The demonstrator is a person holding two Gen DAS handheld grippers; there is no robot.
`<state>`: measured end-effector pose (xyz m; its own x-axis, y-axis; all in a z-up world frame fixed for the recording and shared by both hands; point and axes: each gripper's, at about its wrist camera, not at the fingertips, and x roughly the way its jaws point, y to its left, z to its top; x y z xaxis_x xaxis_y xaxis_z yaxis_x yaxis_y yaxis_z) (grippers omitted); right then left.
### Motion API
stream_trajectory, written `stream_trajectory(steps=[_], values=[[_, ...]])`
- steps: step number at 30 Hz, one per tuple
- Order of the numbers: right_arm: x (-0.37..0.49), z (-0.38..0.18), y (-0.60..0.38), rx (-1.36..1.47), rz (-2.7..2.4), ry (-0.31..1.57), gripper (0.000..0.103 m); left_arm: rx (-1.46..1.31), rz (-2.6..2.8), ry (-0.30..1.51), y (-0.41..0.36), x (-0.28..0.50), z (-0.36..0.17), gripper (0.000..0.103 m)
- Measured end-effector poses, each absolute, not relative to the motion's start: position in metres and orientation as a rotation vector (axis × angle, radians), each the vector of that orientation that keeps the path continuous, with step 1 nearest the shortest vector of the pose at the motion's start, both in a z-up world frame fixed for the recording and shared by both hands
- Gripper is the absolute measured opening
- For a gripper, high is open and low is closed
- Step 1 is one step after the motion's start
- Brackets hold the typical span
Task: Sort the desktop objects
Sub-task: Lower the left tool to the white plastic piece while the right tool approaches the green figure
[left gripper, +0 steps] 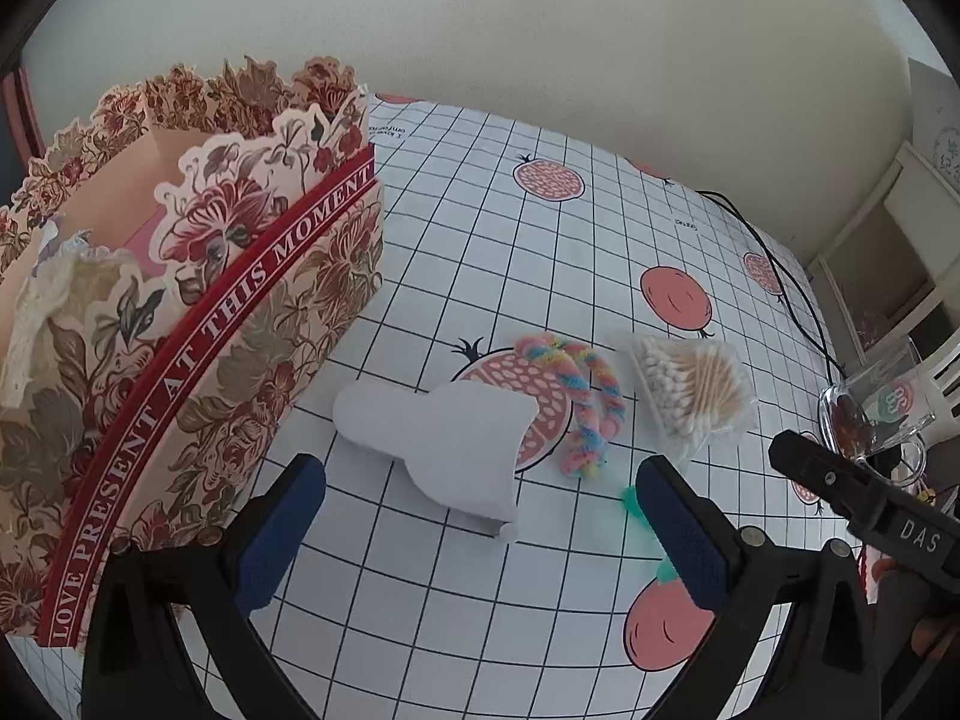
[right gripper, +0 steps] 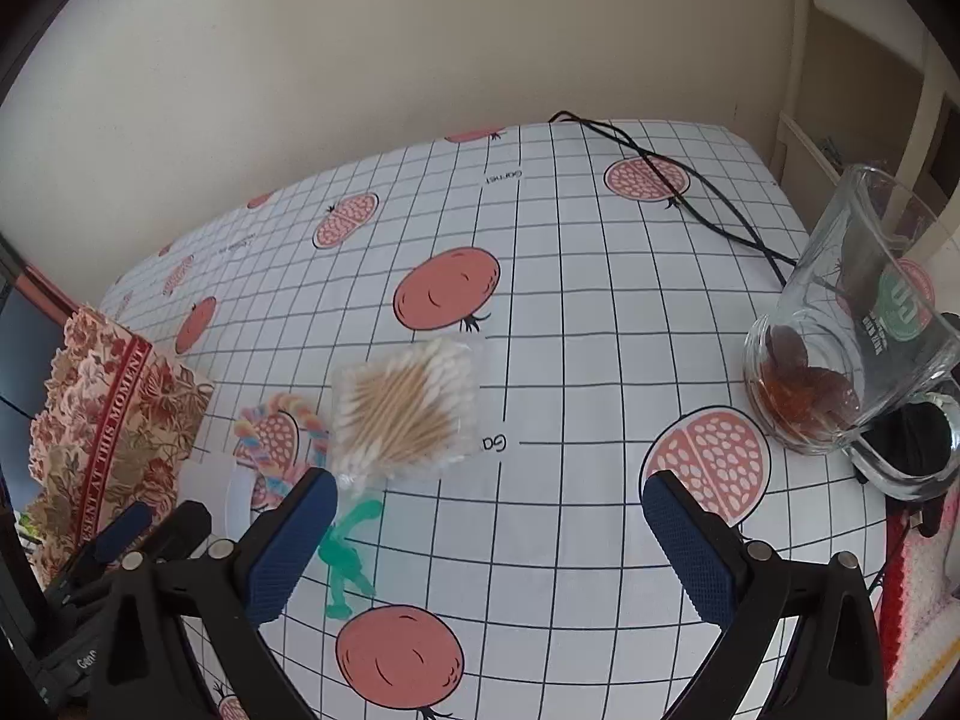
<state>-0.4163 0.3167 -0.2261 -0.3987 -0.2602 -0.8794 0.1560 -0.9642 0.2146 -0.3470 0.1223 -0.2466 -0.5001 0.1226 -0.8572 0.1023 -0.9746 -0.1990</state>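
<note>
Left gripper (left gripper: 480,531): blue-padded fingers spread wide, nothing between them, held above the white grid-patterned tablecloth with pomegranate prints (left gripper: 600,228). Right gripper (right gripper: 489,534): fingers likewise spread apart and holding nothing, over bare cloth.

Floral-printed cardboard organiser box with a red band reading "LOVE PRESENT AT THIS MOMENT" (left gripper: 198,330) stands upright at the left of the left wrist view; its inner compartments are visible from above, one holding a pale lace-like item (left gripper: 36,324).

A flat white foam-like piece with a rounded end (left gripper: 444,444) lies on the cloth just ahead of the left gripper. Beside it, to its right, lies a rainbow-coloured twisted pipe cleaner loop (left gripper: 585,402), partly on a pomegranate print. Near that is a clear plastic packet of wooden cotton swabs (right gripper: 408,408). A small green translucent plastic figure (right gripper: 348,552) lies close to the right gripper's left finger.

Clear glass mug with a green logo and brown contents (right gripper: 840,354) stands at the right. A black cable (right gripper: 678,192) crosses the far cloth.
</note>
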Motion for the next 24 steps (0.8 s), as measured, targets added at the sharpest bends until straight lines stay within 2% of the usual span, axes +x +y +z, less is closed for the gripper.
stream_trajectory(steps=[4, 11, 15, 24], values=[[-0.412, -0.236, 0.31, 1.557, -2.327, -0.143, 0.103, -1.563, 2.685, -0.381, 0.119, -0.348, -0.248, 0.103], [-0.399, -0.244, 0.285, 1.48, -2.307, 0.057, 0.103, -1.585, 2.704, -0.411, 0.112, -0.348, -0.25, 0.103], [-0.398, -0.252, 0.279, 1.496, -2.267, 0.042, 0.103, -1.598, 2.695, -0.437, 0.109, -0.349, -0.252, 0.103], [-0.398, -0.265, 0.259, 1.552, -2.256, 0.145, 0.103, -1.61, 2.697, -0.44, 0.108, -0.35, -0.253, 0.103]])
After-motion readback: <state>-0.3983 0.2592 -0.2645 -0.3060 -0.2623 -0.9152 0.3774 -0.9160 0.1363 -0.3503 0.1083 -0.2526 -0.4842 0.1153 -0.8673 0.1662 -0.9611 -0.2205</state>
